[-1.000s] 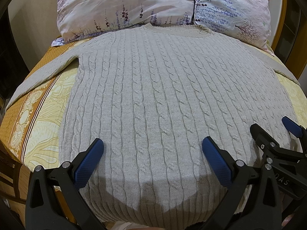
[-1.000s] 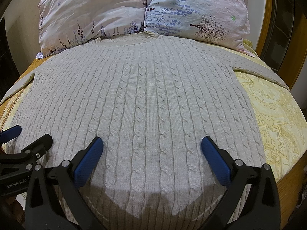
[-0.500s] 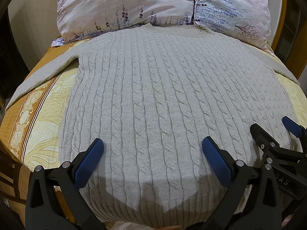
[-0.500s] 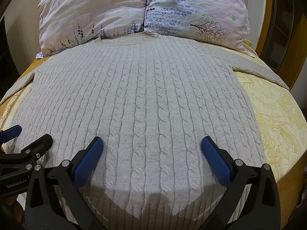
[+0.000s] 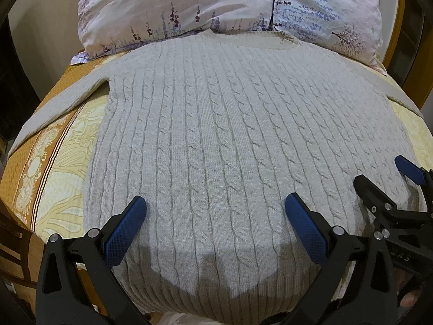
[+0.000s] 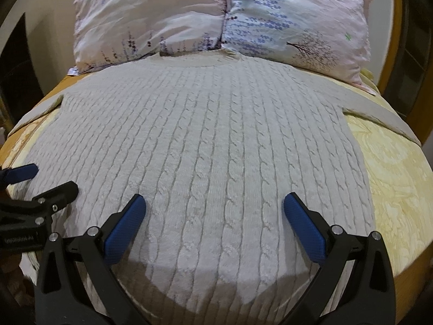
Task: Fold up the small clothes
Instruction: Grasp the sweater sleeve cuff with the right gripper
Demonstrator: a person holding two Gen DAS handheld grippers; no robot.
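Note:
A grey cable-knit sweater (image 5: 230, 135) lies flat and face up on the bed, collar toward the pillows, sleeves spread to both sides; it also fills the right wrist view (image 6: 216, 149). My left gripper (image 5: 215, 208) is open and empty, hovering over the sweater's lower hem area. My right gripper (image 6: 213, 205) is open and empty over the hem, to the right of the left one. The right gripper shows at the right edge of the left wrist view (image 5: 389, 187); the left gripper shows at the left edge of the right wrist view (image 6: 40, 187).
Two floral pillows (image 5: 189, 8) (image 6: 292, 24) lie at the head of the bed behind the collar. A yellow and orange patterned bedspread (image 5: 54, 162) (image 6: 392, 176) shows on both sides of the sweater. A wooden bed frame (image 6: 389, 54) rises at the far right.
The right wrist view has shifted slightly back and up, so the pillows and collar sit lower in it. The left gripper has barely moved. Both grippers stay open.

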